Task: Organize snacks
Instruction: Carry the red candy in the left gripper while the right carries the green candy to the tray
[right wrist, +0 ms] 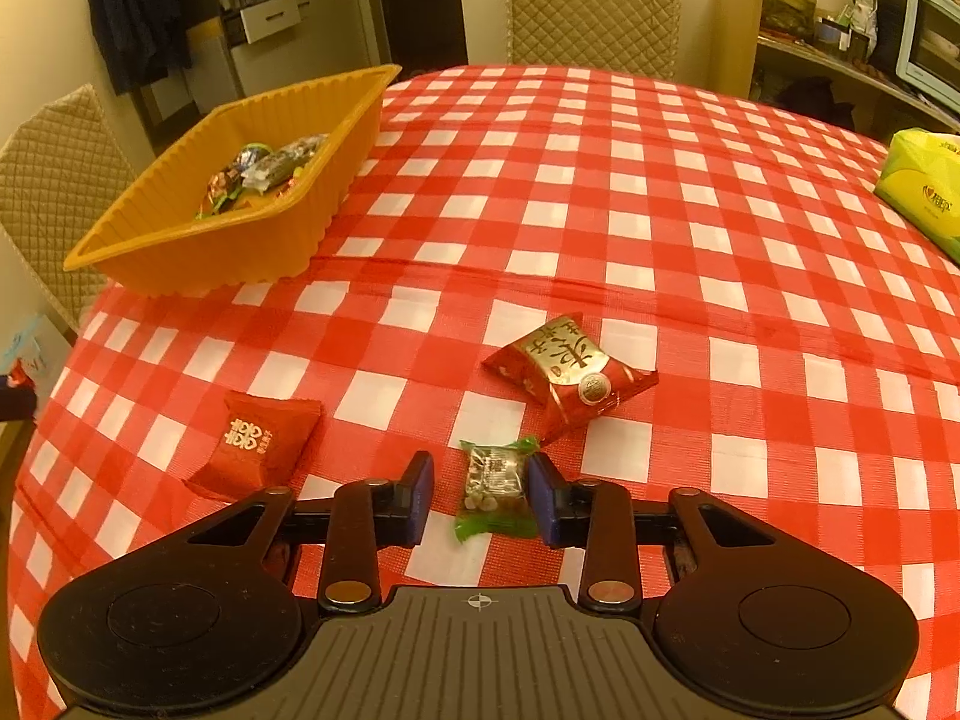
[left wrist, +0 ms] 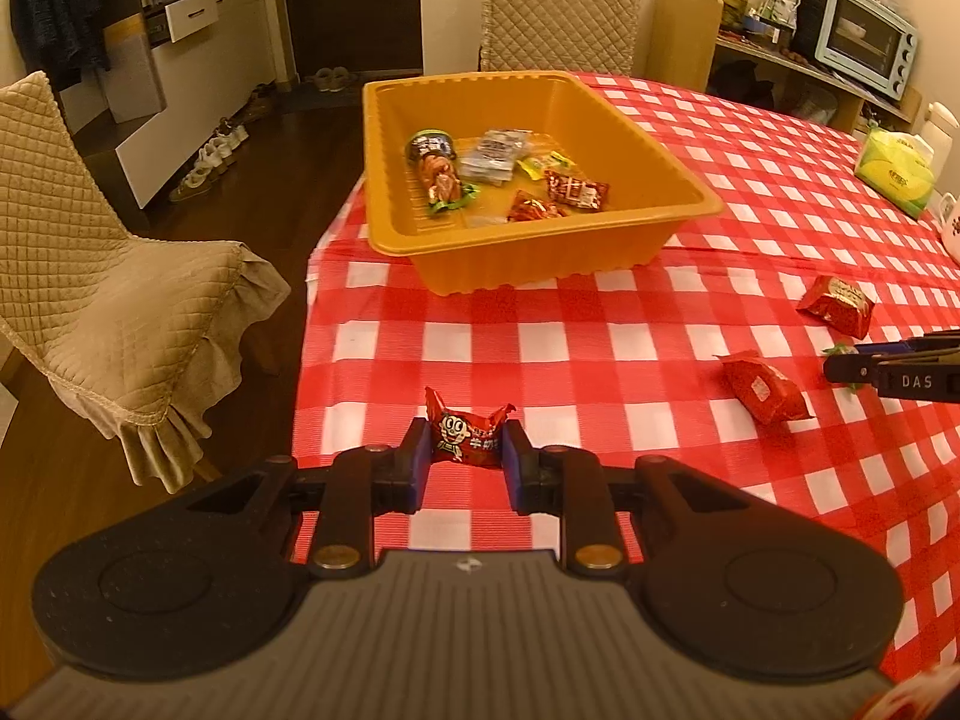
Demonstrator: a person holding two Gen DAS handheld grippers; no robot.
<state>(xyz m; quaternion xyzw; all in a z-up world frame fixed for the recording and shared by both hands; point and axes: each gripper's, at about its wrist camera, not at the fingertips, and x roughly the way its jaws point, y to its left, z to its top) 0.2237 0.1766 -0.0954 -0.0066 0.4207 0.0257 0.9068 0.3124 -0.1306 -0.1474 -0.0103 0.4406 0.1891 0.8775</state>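
Checked tablecloth (right wrist: 600, 180), orange tray (left wrist: 600, 240) at far edge collecting snacks. Left gripper (left wrist: 467, 450) clamps red candy (left wrist: 465, 429) for tray; right gripper (right wrist: 480, 489) open around green-wrapped candy (right wrist: 495, 489), left pad clear.

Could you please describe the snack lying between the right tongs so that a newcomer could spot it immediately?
Start at the orange tray on the red-checked tablecloth, then come toward the right tongs. Between them lies a small clear packet with green twisted ends. Its two neighbours, a plain red pouch and a red-and-gold packet, are larger and opaque.
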